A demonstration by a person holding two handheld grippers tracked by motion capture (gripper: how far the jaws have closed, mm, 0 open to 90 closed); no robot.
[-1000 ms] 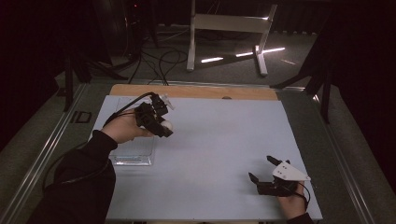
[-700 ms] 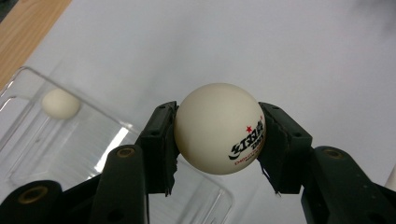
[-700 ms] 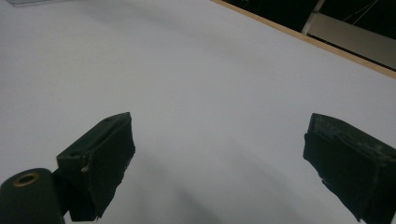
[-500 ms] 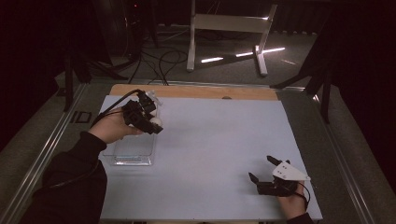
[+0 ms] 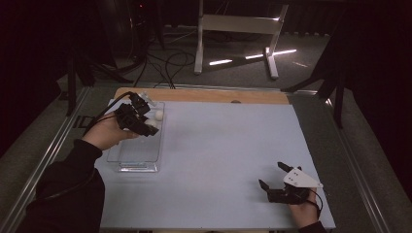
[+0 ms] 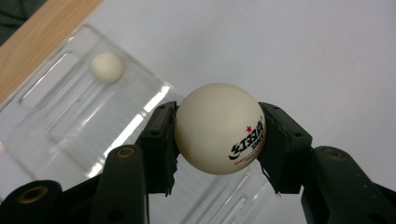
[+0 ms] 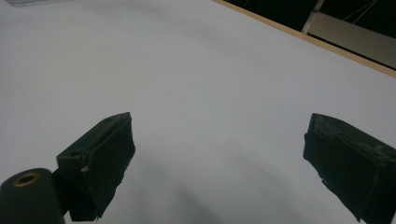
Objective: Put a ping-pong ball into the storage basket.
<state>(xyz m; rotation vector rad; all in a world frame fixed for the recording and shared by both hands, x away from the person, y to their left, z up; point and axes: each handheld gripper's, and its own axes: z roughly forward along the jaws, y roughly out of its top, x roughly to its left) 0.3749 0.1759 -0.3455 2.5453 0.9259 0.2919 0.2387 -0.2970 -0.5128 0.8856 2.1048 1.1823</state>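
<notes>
Two white table-tennis balls, one clear plastic tray and two hand-held black grippers share a pale, matte table top point(image 5: 228, 160) edged at the far side by a strip of light wood. The left gripper point(image 6: 217, 140) pinches one ball point(image 6: 218, 127) between its flat, rubbery pads, each pad pressed against a side of the smooth, round shell; a small red star and black lettering show on the ball's lower right face. In the high view this gripper point(image 5: 145, 125) hangs over the far part of the tray point(image 5: 136, 158), held in a hand in a dark sleeve.

The tray is a shallow rectangle of see-through plastic with low walls and glossy reflections, lying at the left side of the table near the wooden edge. The second ball point(image 5: 158, 115) sits inside it at its far end, plain and faintly blurred in the left gripper view point(image 6: 107, 66).

At the near right corner of the table, well apart from the tray, the right gripper point(image 5: 275, 177) rests low with its jaws spread wide, a grey three-cornered plate on top. Between its two worn black pads point(image 7: 109, 149) lies bare table surface.
</notes>
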